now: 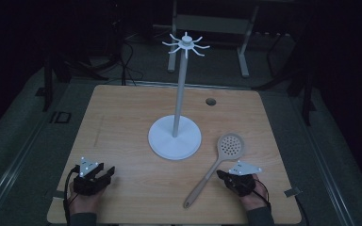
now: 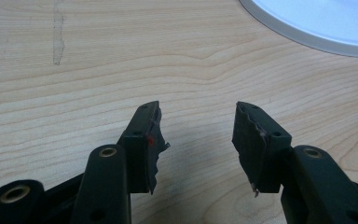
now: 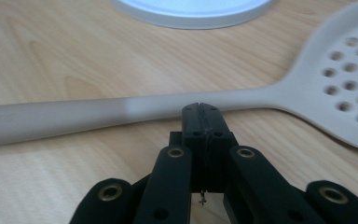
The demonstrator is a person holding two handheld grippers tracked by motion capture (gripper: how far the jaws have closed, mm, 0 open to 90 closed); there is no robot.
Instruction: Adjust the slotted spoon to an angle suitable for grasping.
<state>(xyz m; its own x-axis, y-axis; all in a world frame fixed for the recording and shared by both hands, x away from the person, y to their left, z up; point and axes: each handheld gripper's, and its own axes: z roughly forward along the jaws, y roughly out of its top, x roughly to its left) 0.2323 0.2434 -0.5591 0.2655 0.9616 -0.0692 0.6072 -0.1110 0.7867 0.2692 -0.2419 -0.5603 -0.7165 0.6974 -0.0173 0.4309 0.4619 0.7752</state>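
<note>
While beside skimmer, right gripper pressed together, left gripper spread; likely nudging handle toward stand unless opened first.

On the light wooden tabletop stands one white metal hook stand with a round base. One beige perforated skimmer spoon lies there. Two black two-jaw tools: left tool, right tool.

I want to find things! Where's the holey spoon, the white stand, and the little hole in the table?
spoon (image 1: 231,145), high view, on its holed bowl.
stand (image 1: 175,137), high view, on its round base.
hole (image 1: 210,101), high view, on its dark middle.
</note>
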